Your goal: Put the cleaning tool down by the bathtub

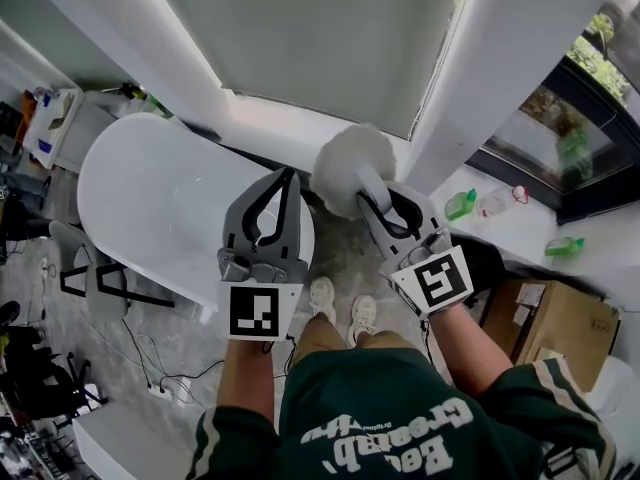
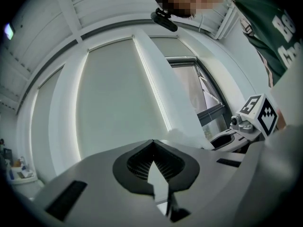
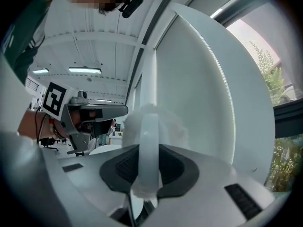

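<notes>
The cleaning tool is a fluffy white brush head (image 1: 348, 168) on a white handle (image 3: 148, 145). My right gripper (image 1: 386, 206) is shut on that handle, and the fluffy head sticks out past the jaws toward the window wall. The white bathtub (image 1: 140, 193) stands to the left, its near end just under my left gripper (image 1: 281, 180). In the left gripper view the left gripper (image 2: 152, 143) has its tips together with nothing between them. Both grippers are held side by side above the floor, in front of the person's legs.
A white column (image 1: 500, 78) rises right of the brush. Green bottles (image 1: 461, 204) lie on the white sill by the window. A cardboard box (image 1: 548, 326) sits at the right. A black frame stand (image 1: 95, 280) and floor cables are left of the tub.
</notes>
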`<action>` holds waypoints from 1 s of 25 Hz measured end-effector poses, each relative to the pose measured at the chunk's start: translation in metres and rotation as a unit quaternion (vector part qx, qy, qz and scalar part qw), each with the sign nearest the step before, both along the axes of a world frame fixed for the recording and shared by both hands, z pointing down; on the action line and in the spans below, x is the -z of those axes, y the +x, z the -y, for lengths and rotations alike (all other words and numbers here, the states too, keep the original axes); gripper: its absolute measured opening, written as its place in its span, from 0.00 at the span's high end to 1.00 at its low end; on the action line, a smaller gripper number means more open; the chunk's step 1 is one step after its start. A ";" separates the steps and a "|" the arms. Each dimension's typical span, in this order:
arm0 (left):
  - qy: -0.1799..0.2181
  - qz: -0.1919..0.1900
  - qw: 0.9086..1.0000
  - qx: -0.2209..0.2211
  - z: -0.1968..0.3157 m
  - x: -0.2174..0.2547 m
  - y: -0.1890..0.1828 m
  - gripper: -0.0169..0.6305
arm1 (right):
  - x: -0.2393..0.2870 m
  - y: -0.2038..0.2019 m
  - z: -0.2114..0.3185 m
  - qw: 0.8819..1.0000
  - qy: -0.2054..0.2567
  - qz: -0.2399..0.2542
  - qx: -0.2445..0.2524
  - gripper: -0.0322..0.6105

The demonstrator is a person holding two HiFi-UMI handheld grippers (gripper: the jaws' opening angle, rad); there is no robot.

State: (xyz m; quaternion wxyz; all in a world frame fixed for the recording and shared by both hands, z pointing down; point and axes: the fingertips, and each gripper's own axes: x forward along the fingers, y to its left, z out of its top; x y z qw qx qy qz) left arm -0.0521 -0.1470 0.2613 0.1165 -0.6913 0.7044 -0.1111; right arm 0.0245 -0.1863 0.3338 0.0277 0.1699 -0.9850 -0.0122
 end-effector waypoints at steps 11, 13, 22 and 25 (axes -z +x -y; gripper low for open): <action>0.000 -0.002 1.000 0.019 0.014 -0.011 -0.030 0.97 | -0.014 -0.027 0.019 1.000 0.001 -0.022 0.005 0.81; -0.001 -0.008 1.000 0.021 0.019 -0.014 -0.040 0.97 | -0.018 -0.040 0.024 1.000 0.002 -0.027 0.010 0.81; -0.010 -0.020 0.999 0.023 0.057 -0.037 -0.108 0.97 | -0.063 -0.112 0.075 0.996 -0.023 -0.086 0.003 0.81; -0.021 -0.026 0.999 0.026 0.072 -0.050 -0.130 0.97 | -0.088 -0.135 0.094 0.993 -0.039 -0.111 0.004 0.81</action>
